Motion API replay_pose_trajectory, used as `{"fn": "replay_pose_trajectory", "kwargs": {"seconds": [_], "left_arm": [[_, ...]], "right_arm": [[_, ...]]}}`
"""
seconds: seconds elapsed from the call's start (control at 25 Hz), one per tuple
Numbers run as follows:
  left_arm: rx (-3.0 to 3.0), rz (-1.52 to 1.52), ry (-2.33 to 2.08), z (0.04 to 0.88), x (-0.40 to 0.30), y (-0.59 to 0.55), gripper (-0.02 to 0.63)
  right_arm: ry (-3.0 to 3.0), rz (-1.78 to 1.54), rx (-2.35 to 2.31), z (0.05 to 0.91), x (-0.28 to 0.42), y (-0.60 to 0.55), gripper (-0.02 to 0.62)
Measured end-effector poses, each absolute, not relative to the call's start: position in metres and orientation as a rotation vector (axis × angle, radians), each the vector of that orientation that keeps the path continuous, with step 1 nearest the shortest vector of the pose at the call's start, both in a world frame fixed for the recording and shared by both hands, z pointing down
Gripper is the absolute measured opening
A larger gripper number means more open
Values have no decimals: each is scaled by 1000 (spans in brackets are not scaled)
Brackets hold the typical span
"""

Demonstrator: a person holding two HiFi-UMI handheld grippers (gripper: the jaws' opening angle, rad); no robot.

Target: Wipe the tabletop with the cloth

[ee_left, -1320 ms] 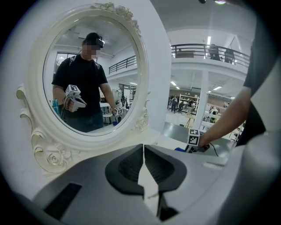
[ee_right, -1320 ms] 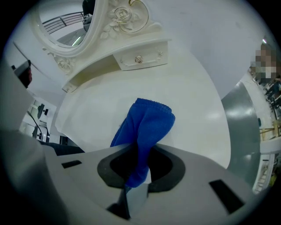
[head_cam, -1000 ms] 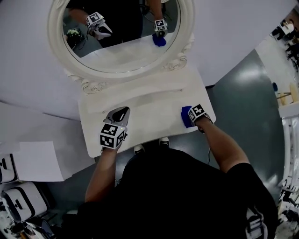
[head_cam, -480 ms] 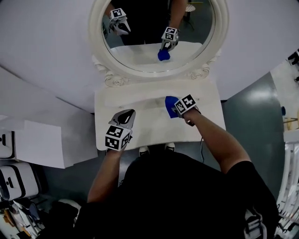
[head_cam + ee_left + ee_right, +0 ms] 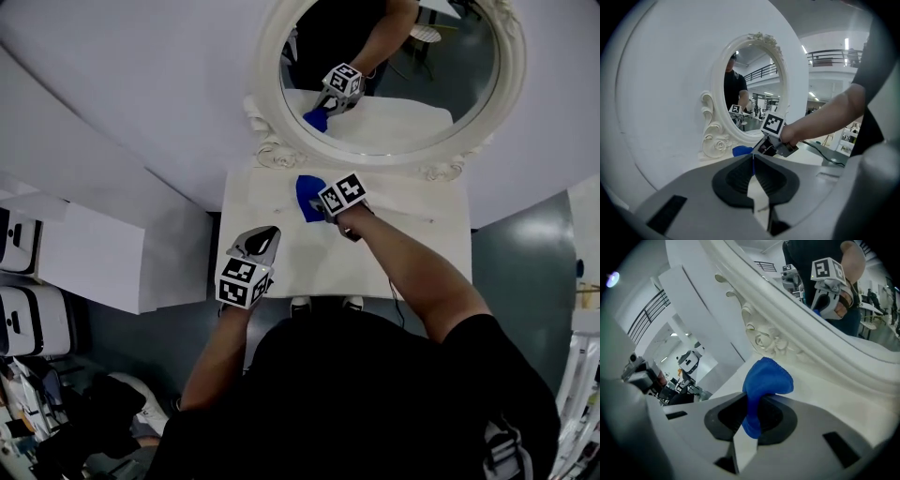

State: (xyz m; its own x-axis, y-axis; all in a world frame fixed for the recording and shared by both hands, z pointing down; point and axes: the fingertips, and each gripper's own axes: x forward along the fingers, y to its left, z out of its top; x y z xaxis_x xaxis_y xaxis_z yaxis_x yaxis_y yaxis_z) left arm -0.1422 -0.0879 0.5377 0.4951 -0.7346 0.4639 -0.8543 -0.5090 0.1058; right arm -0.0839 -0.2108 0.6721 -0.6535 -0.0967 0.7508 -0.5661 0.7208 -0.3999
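Wiping apparently under way: right tool (image 5: 322, 208) clamps blue cloth (image 5: 307, 196) at tabletop (image 5: 412, 253) rear-left; left tool (image 5: 259, 241) closed, empty; remaining area indeterminate.

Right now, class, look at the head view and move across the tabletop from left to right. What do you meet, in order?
left gripper → blue cloth → right gripper, shut on that cloth → bare right end of the tabletop
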Motion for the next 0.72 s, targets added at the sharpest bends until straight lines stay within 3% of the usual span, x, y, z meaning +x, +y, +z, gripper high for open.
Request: {"fn": "replay_pose_trajectory", "kwargs": {"seconds": [0.44, 0.72], "left_arm": [[2274, 501, -1472, 548, -223, -68, 20], [2216, 496, -1528, 554, -262, -66, 20]], "right_arm": [[-2281, 926, 386, 682, -213, -224, 43], [-2283, 931, 377, 706, -249, -238, 43]]}}
